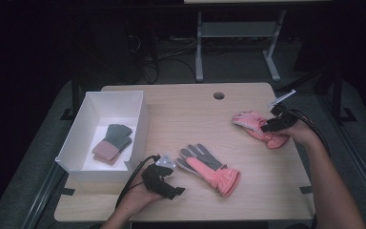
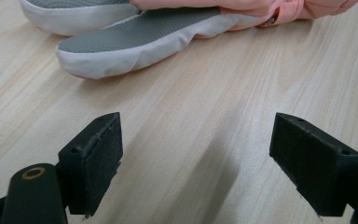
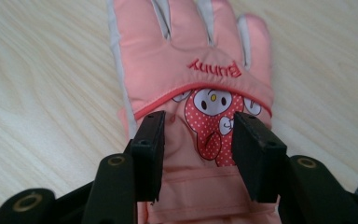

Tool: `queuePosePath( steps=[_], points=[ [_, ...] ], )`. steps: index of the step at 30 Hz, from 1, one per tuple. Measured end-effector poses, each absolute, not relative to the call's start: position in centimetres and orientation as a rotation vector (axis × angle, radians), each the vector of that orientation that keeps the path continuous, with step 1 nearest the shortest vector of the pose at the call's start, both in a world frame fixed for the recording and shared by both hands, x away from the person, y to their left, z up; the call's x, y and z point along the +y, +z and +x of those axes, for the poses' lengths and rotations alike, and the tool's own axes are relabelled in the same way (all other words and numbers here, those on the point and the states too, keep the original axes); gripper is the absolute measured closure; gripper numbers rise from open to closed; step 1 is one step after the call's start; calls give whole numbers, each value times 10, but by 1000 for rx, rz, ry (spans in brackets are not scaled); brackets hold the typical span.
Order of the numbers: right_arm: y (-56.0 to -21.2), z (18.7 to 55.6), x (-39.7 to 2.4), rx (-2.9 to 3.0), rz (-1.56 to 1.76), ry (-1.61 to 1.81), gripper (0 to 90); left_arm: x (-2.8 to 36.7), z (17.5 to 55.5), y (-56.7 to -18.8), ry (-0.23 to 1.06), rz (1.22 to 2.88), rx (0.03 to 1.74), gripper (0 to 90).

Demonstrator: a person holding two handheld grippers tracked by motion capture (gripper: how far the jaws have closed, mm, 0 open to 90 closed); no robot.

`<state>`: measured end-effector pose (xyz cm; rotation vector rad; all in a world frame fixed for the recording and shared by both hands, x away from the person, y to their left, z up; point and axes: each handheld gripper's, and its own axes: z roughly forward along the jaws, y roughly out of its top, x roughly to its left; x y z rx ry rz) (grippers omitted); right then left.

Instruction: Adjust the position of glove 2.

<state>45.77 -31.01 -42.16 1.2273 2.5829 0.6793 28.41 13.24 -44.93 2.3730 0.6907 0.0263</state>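
A pink glove with a bunny print [image 3: 191,56] lies flat on the wooden table, at the right in the high view [image 1: 253,123]. My right gripper [image 3: 198,126] [image 1: 270,125] hovers over its back, jaws half apart on either side of the print, with the fabric between them unpinched. A second pink glove with a grey palm [image 1: 209,169] lies palm up at the table's middle. Its grey and white fingers [image 2: 135,42] are just ahead of my left gripper [image 2: 196,140] [image 1: 171,188]. That gripper stands wide open on bare wood near the front edge.
A white open box [image 1: 140,121] stands at the table's left and holds a green and pink pair of gloves [image 1: 113,142]. A round cable hole [image 1: 218,95] sits near the far edge. Beyond the table stand a desk frame and cables on a dark floor.
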Motion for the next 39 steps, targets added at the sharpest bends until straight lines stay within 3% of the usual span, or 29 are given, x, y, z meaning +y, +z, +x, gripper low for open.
queuePosePath(
  steps=[5,10,11,12,15,17,39],
  points=[
    [-434,463,-303,2626,1209,628,552,131,284,-451,18,2376,695,167],
    [-437,464,-296,2629,1195,600,660,131,284,-451,17,2374,695,169],
    [-438,464,-296,2622,1215,610,730,130,284,-452,15,2379,694,169],
    [-438,464,-296,2622,1215,610,730,130,284,-452,15,2379,694,169],
    [-438,462,-298,2602,1224,631,842,131,285,-452,12,2393,682,169],
    [-438,460,-298,2587,1219,651,867,131,285,-453,15,2391,686,169],
    [-399,408,-291,2403,1276,979,881,134,286,-452,13,2357,714,177]
  ],
)
